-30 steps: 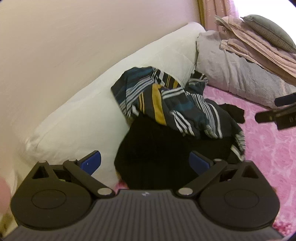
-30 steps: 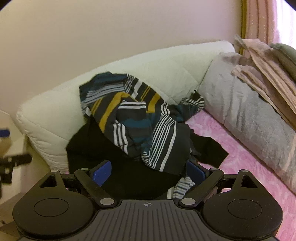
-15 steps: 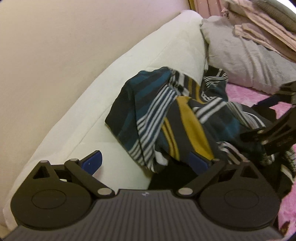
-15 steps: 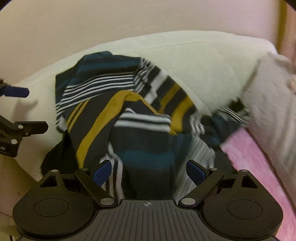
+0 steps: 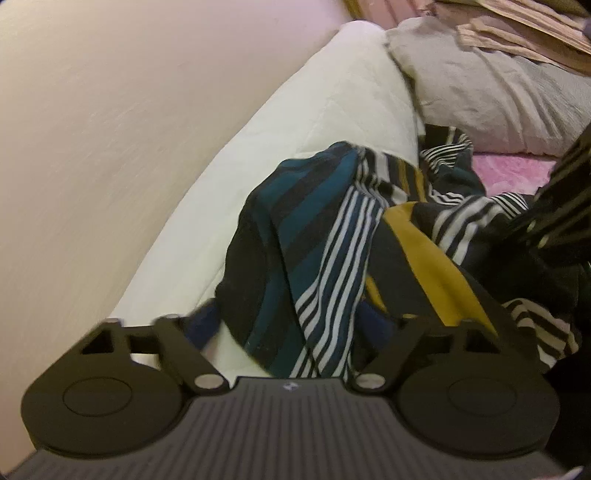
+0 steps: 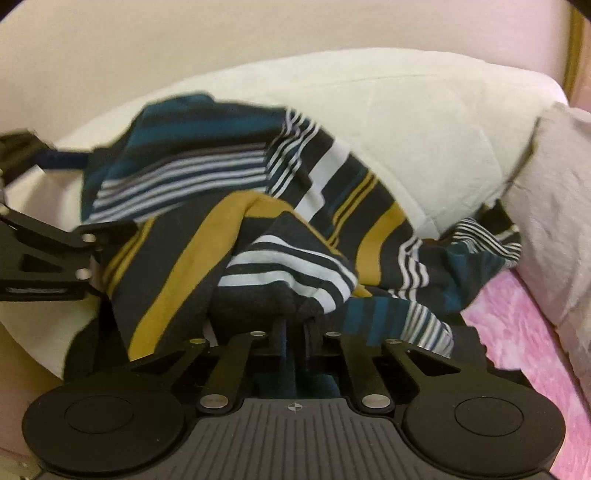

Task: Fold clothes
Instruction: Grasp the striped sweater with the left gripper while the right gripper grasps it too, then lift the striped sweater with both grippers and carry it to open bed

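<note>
right claw clamped on striped garment | left claw apart, straddling hem | close left, then lift together clear of white pillow

A plain cream wall runs behind the bed, bare and softly lit. Against it leans a long white quilted cushion, slightly creased. Just beside its far end lies a grey pillow, with folded beige-pink fabric stacked on top. The bed is covered by a pink floral bedspread. In the far corner hangs a strip of yellowish curtain, with brighter pinkish light just beside it.
</note>
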A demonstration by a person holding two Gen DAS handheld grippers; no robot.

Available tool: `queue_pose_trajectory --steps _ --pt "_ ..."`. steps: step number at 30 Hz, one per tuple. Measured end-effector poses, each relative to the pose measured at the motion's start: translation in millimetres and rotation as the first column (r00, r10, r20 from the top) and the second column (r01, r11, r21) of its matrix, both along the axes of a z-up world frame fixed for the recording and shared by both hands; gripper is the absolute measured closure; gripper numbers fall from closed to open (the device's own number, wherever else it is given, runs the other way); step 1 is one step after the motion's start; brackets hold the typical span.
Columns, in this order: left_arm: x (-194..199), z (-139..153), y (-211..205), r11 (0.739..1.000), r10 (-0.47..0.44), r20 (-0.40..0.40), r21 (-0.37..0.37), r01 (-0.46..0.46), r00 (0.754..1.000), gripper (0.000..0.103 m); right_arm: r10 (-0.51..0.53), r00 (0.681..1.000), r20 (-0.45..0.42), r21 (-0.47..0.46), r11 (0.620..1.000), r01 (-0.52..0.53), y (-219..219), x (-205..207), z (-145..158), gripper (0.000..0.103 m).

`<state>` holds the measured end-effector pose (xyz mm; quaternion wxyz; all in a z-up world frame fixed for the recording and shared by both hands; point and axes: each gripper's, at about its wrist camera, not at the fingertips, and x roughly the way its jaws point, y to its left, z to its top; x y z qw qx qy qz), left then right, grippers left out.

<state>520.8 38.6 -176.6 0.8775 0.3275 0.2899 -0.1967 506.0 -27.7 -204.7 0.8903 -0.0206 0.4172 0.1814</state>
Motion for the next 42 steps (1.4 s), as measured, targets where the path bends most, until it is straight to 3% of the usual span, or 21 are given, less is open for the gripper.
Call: queue_pose_trajectory --steps 2,4,9,12,16,22,26,30,33,34,35,36,37,38,42 --pt "1.1 5.3 -3.0 0.999 -0.026 -0.054 -0.022 0.024 0.998 0.085 -0.031 0.999 0.018 0.011 0.999 0.031 -8.2 -8.1 10.0 0.097" --pt "-7.5 16.2 -6.8 0.999 -0.027 -0.055 -0.042 0.025 0.998 0.092 -0.087 0.996 0.035 0.034 0.996 0.086 -22.8 -21.2 21.7 0.098" --pt "-62.5 61.9 -27.9 0.979 -0.156 0.018 -0.134 0.157 0.988 0.094 -0.249 0.967 0.056 0.154 0.959 0.238 -75.7 -71.8 56.1 0.098" --pt "-111.4 91.6 -50.2 0.945 -0.254 0.057 -0.198 0.26 0.966 0.095 -0.322 0.944 0.067 0.202 0.931 0.303 -102.0 -114.1 77.9 0.098" --pt "-177.0 131.1 -84.5 0.876 -0.378 0.098 -0.286 0.39 0.921 0.095 -0.452 0.888 0.086 0.262 0.87 0.417 -143.9 -190.6 107.2 0.098" --pt "-298.1 183.6 -141.6 0.727 -0.568 0.146 -0.371 0.577 0.81 0.095 -0.635 0.765 0.107 0.335 0.748 0.574 -207.8 -331.0 144.5 0.098" --pt "-399.4 198.0 -191.3 0.626 -0.682 0.136 -0.399 0.67 0.718 0.095 -0.698 0.704 0.13 0.321 0.701 0.636 -244.7 -425.2 158.1 0.098" --pt "-504.3 191.6 -248.3 0.553 -0.775 0.036 -0.442 0.706 0.63 0.095 -0.765 0.635 0.111 0.292 0.635 0.715 -302.4 -517.7 153.0 0.098" --pt "-579.6 178.8 -293.5 0.507 -0.835 -0.06 -0.471 0.722 0.547 0.089 -0.809 0.584 0.069 0.167 0.587 0.792 -347.7 -581.3 141.5 0.095" --pt "-604.5 167.6 -315.5 0.49 -0.86 -0.126 -0.472 0.733 0.494 0.083 -0.823 0.566 0.057 0.124 0.568 0.814 -362.8 -602.5 137.6 0.085" --pt "-624.7 158.0 -331.2 0.476 -0.876 -0.175 -0.472 0.742 0.45 0.075 -0.847 0.528 0.058 0.091 0.531 0.843 -371.9 -622.5 132.8 0.058" --pt "-639.5 150.3 -341.9 0.46 -0.886 -0.192 -0.461 0.759 0.421 0.074 -0.876 0.477 0.072 0.09 0.482 0.871 -378.8 -647.0 128.8 0.031" --pt "-653.5 142.8 -351.9 0.444 -0.896 -0.203 -0.448 0.776 0.395 0.073 -0.904 0.419 0.082 0.107 0.426 0.898 -387.6 -674.3 125.5 0.026" --pt "-663.2 135.9 -355.8 0.438 -0.899 -0.207 -0.419 0.795 0.386 0.07 -0.922 0.381 0.075 0.118 0.387 0.914 -393.7 -693.3 122.3 0.025" --pt "-689.5 106.1 -367.2 0.427 -0.9 -0.226 -0.292 0.856 0.372 0.052 -0.974 0.227 -0.022 0.147 0.222 0.964 -410.9 -755.1 98.6 0.025"
